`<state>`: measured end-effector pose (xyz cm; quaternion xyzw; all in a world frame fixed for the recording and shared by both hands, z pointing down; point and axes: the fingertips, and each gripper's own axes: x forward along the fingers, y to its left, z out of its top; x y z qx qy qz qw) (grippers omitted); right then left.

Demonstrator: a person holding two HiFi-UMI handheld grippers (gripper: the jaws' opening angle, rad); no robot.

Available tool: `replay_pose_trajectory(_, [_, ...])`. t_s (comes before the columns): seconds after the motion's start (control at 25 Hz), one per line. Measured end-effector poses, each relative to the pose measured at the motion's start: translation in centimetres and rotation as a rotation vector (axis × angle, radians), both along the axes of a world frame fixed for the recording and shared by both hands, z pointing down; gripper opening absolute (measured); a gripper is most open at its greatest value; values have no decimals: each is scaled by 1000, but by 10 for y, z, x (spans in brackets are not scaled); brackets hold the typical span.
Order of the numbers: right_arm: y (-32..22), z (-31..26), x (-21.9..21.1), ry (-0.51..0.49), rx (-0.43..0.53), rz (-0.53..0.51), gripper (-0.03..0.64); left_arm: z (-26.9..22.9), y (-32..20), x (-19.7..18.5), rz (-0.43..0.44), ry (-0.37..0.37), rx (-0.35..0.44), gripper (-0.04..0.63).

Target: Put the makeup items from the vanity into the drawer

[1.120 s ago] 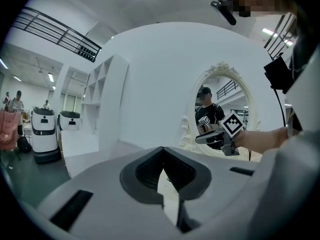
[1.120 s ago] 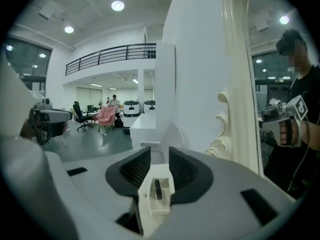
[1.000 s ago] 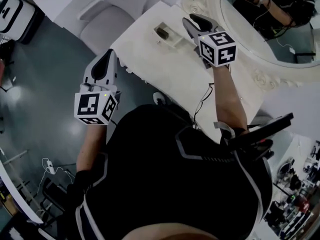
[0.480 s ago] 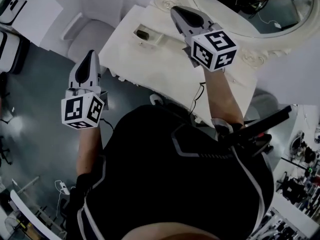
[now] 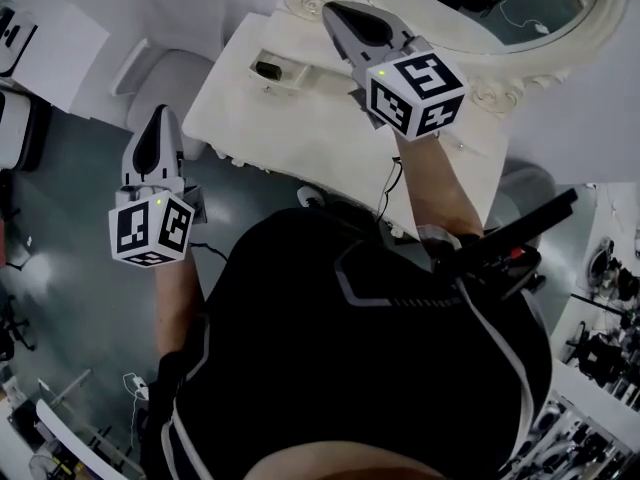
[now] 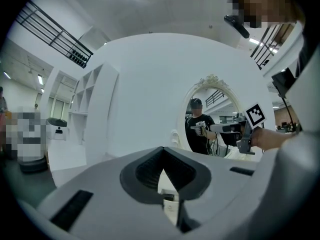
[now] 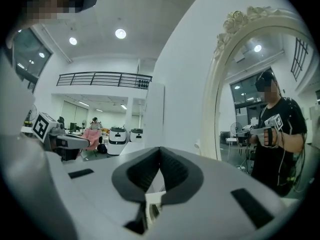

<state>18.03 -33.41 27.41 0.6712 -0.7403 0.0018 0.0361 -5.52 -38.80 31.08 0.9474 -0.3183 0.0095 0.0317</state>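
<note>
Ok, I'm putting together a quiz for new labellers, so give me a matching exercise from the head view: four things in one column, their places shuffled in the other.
Things
1. left claw
2. right claw
3. dark item
4. white chair

Places
A. in the clear tray on the vanity
B. over the vanity top, close to the oval mirror
C. over the grey floor, off the vanity's edge
D. standing on the floor by the vanity's end

Pairs: 1-C, 2-B, 3-A, 4-D
</note>
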Motion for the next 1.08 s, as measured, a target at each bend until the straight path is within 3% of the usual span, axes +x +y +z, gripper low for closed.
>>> replay_pose_trajectory(1.08, [-14, -3, -10, 29, -8, -24, 5, -2, -15, -8, -46, 1, -4, 3])
